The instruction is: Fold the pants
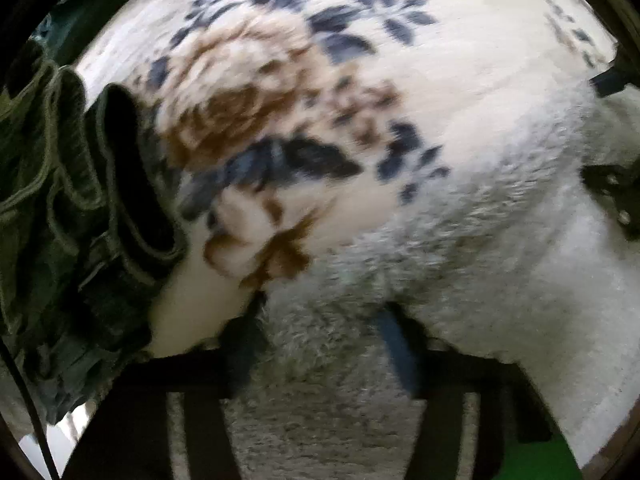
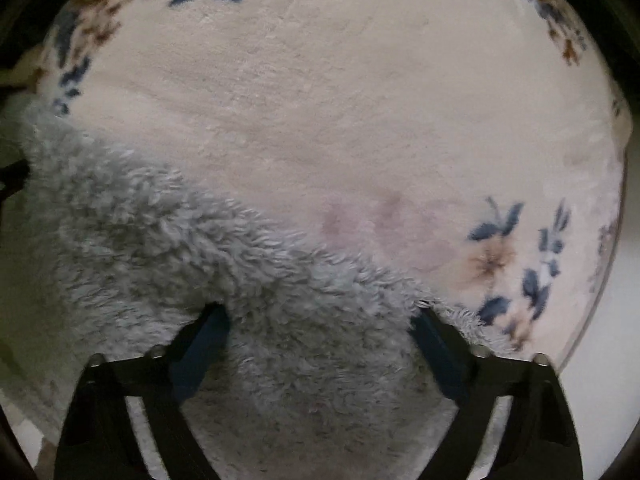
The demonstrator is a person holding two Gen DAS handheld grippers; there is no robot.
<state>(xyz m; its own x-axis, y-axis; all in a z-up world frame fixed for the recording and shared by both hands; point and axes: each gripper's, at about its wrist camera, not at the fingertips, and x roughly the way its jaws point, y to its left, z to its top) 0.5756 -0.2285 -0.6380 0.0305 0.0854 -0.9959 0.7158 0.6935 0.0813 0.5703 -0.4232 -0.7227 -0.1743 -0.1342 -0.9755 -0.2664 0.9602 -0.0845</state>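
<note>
Left gripper (image 1: 324,320) half closed, right gripper (image 2: 320,320) wide, both sunk in fluffy grey-blue pants (image 2: 200,248); grip impossible to confirm. Pants spread on cream floral blanket (image 2: 340,100). Beside blanket, dark green garment (image 1: 60,184) bunched.

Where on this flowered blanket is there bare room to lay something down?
Free: the plain cream stretch of blanket between the flower prints, beyond the grey fleecy pants. Crowded: the dark green clothes heaped along the left wrist view's left edge.
</note>
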